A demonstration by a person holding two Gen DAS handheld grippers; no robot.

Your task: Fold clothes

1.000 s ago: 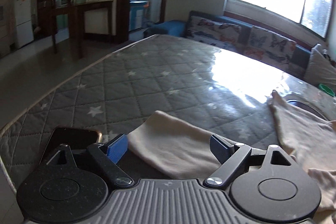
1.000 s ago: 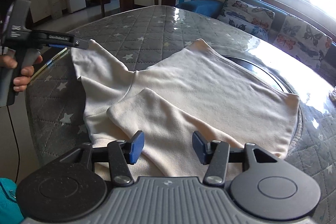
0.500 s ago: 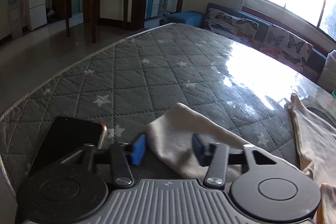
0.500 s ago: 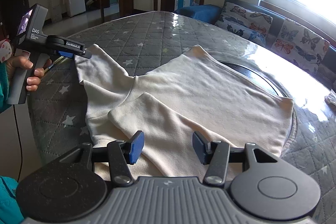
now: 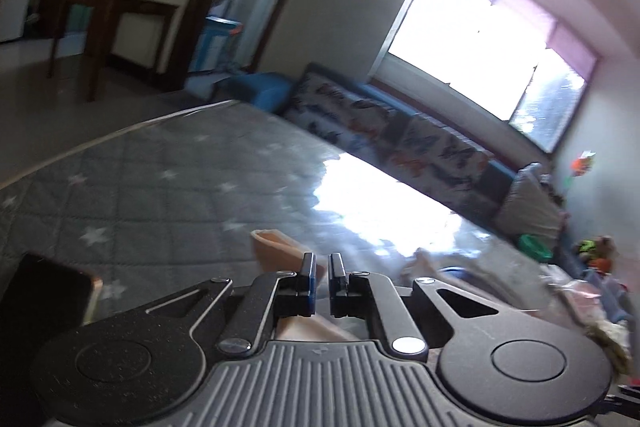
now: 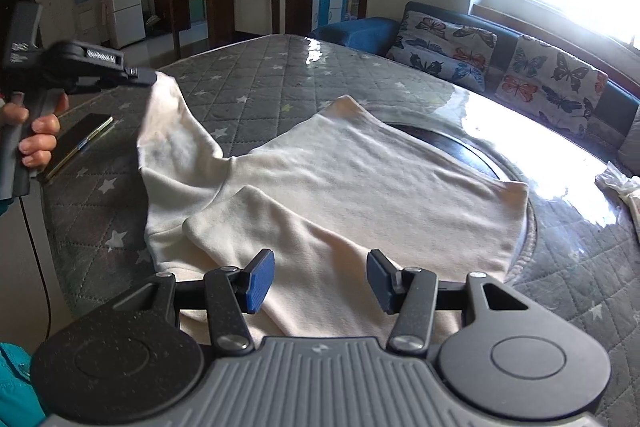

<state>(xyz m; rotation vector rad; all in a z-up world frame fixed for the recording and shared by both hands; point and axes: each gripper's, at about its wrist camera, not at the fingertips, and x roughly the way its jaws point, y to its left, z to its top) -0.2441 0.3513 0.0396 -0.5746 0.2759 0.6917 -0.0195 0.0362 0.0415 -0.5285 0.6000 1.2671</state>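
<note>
A cream long-sleeved garment lies spread on the grey star-quilted table. One sleeve is folded over the body near my right gripper. My right gripper is open and empty just above that sleeve. My left gripper is shut on the cuff of the other sleeve. In the right wrist view the left gripper holds this sleeve lifted off the table at the left.
A dark phone lies on the table near its left edge; it also shows in the left wrist view. A butterfly-print sofa stands behind the table. A white crumpled item lies at the far right.
My left gripper has closed on the sleeve cuff and lifted it off the table, tilting as it rises. The right gripper has stayed open in place.
</note>
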